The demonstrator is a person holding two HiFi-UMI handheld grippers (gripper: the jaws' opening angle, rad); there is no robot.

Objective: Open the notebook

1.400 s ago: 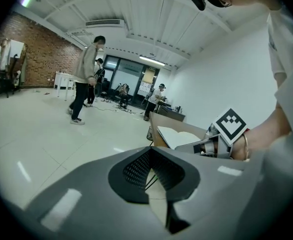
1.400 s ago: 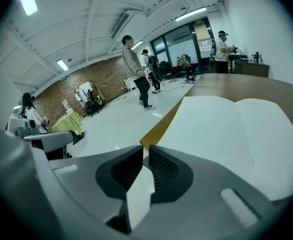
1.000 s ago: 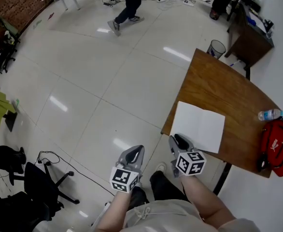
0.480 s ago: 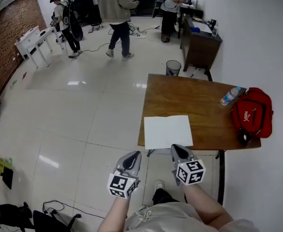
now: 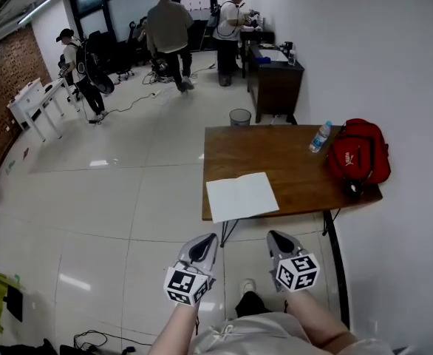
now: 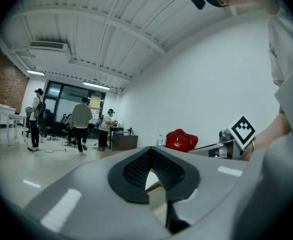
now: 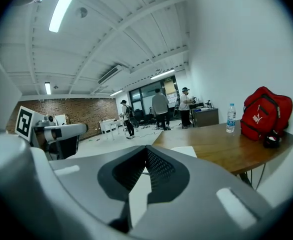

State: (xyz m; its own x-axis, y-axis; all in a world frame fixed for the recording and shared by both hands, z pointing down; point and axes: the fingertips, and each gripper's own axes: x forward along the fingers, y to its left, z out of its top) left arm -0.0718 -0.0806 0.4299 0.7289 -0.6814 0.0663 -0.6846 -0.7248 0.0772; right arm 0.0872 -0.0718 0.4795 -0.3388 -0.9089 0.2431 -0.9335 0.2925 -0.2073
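Two grippers, left gripper (image 5: 201, 248) and right gripper (image 5: 278, 244): jaws together, empty, short of table (image 5: 290, 161). Notebook (image 5: 241, 196) flat at table's near-left corner, ahead between both, well apart; long axis left-right; neither gripper clearly nearer.

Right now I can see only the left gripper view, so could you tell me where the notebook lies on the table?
Observer: In the head view the notebook lies flat at the table's near left corner, well apart from the bag.
Operator: Thank you. Is either hand-held gripper touching it?
Observer: No. The left hand-held gripper and the right hand-held gripper are both short of the table, over the floor.
Operator: And how do the right one's jaws stand?
Observer: The right gripper view shows their tips together, with nothing held between them.
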